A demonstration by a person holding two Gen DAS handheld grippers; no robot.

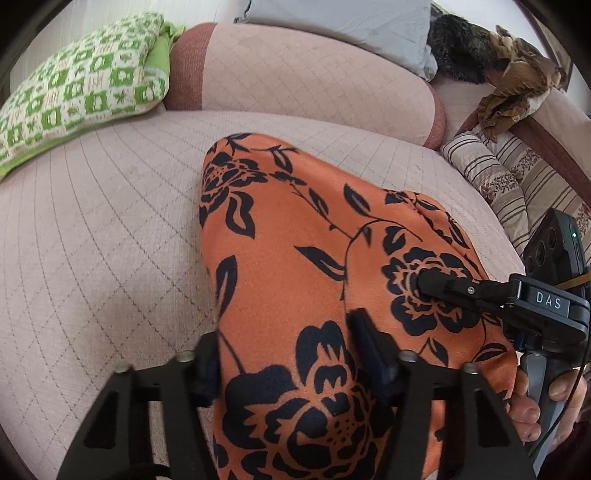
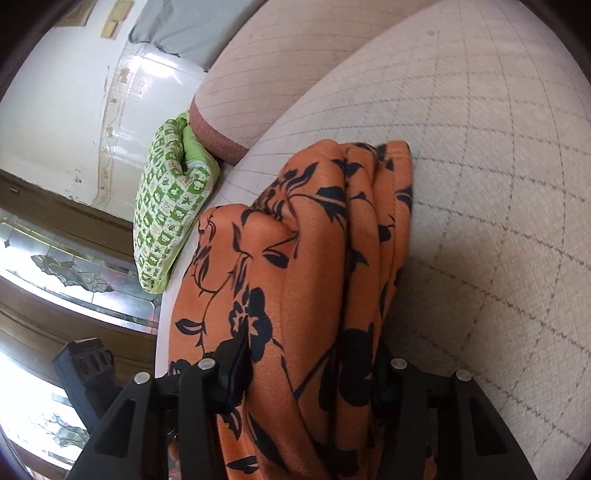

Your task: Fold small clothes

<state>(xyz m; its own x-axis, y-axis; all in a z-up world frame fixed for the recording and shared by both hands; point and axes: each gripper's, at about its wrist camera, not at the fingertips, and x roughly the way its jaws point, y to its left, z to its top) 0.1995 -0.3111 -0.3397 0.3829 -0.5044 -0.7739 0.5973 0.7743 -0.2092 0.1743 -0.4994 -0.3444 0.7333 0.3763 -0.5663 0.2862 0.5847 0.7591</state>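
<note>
An orange garment with black flowers (image 1: 295, 258) lies folded on the pink quilted sofa seat (image 1: 92, 240). My left gripper (image 1: 288, 365) is shut on its near edge, with cloth between the jaws. My right gripper (image 1: 436, 284) comes in from the right and is shut on the garment's right side. In the right wrist view the garment (image 2: 314, 258) is bunched in several folds between my right gripper's (image 2: 310, 376) jaws, over the sofa seat (image 2: 498, 184).
A green and white patterned cushion (image 1: 77, 88) lies at the back left, also in the right wrist view (image 2: 170, 206). The sofa backrest (image 1: 314, 81) carries a grey pillow (image 1: 343, 26). A striped cushion (image 1: 491, 177) and brown cloth (image 1: 517, 85) lie at the right.
</note>
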